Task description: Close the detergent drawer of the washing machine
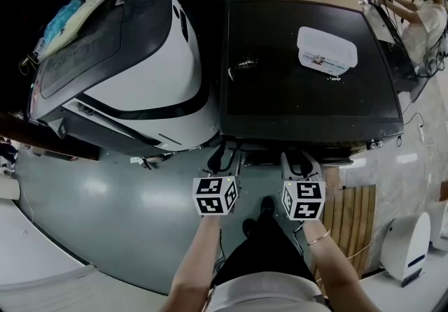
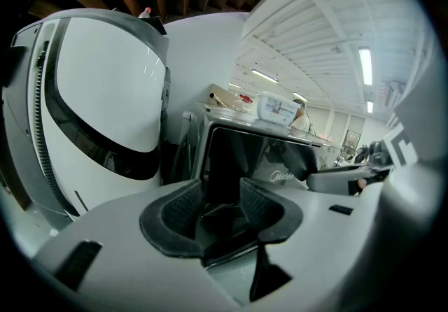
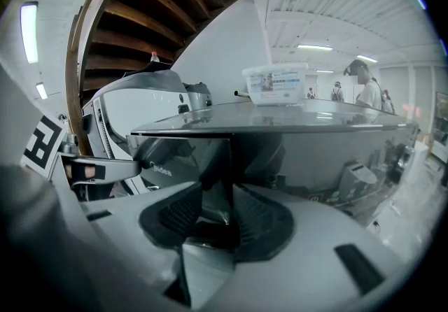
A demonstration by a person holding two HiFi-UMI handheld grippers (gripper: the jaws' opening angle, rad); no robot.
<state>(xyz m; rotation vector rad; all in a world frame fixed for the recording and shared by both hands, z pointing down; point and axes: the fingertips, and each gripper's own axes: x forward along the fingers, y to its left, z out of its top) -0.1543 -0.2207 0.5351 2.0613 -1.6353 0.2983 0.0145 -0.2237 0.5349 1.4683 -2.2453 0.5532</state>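
The black washing machine (image 1: 311, 87) stands straight ahead, and its front is mostly hidden under its top in the head view. Its dark glossy drawer front with a logo (image 2: 259, 160) (image 3: 185, 164) sits at the machine's upper left. My left gripper (image 1: 222, 158) (image 2: 222, 199) is open just before the drawer front's left part, with nothing between its pads. My right gripper (image 1: 301, 162) (image 3: 217, 209) is open too, facing the vertical right edge of that panel. I cannot tell how far the drawer stands out, nor whether either gripper touches it.
A white plastic tub (image 1: 327, 48) lies on the machine's top. A large white and black appliance (image 1: 147, 59) stands close on the left. A wooden slat mat (image 1: 353, 216) and a small white device (image 1: 406, 247) sit on the floor at right. People work at the far right (image 1: 423, 13).
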